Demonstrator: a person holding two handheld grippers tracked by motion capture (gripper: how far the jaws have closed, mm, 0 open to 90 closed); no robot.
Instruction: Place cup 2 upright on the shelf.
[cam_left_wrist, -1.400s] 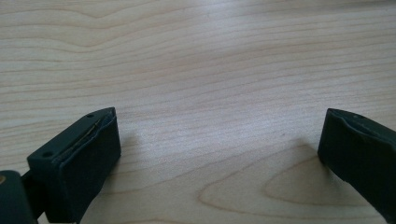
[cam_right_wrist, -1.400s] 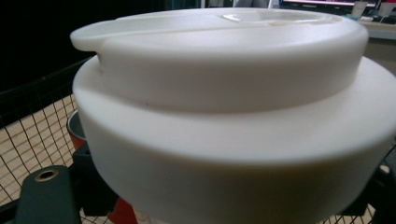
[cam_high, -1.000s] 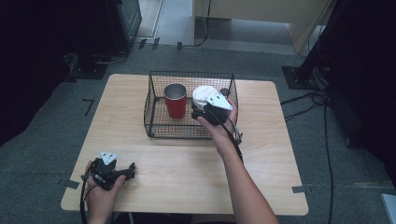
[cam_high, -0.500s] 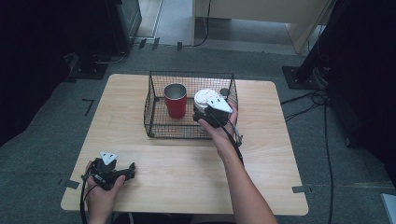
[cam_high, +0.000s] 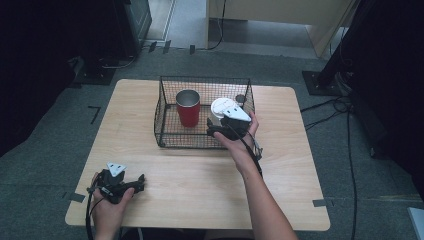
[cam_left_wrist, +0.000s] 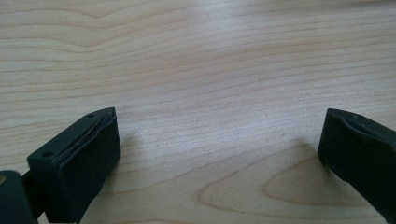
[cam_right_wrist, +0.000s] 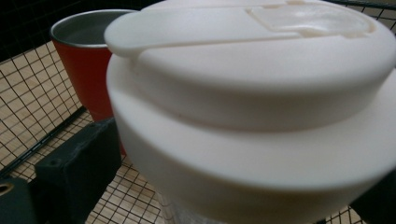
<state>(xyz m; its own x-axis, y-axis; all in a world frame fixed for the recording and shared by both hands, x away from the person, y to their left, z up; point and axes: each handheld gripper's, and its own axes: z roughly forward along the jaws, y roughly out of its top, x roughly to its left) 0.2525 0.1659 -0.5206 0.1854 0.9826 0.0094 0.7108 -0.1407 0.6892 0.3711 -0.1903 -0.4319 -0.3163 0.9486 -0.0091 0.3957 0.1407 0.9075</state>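
- The step in hand looks like the release of the white-lidded cup (cam_high: 223, 108) inside the wire basket (cam_high: 170, 134), next to the red cup (cam_high: 188, 107) that stands upright in the basket's left half.
- The right gripper (cam_high: 226, 129) reaches over the basket's near wall at its right end; its jaws have just been opening, and in the right gripper view the white lid (cam_right_wrist: 252, 88) sits between them with the left jaw standing a little off the cup's side, so I judge the grip to be let go rather than pressing.
- The white-lidded cup stands in the basket's right half, near its right wall, just beside the red cup (cam_right_wrist: 91, 70) but apart from it; whether its base rests flat on the mesh floor I cannot tell, as the lid hides it.
- The left gripper (cam_high: 117, 181) rests on the bench (cam_high: 300, 165) near the front-left corner, jaws spread wide with only bare wood (cam_left_wrist: 210, 84) between them.
- The next move, by my judgement, calls for drawing the right gripper straight back and up over the near wall, keeping both jaws clear of the lid's overhanging rim.
- The risk I see: a jaw catching under that rim, or the cable snagging the wire, could tip the cup against the red one.
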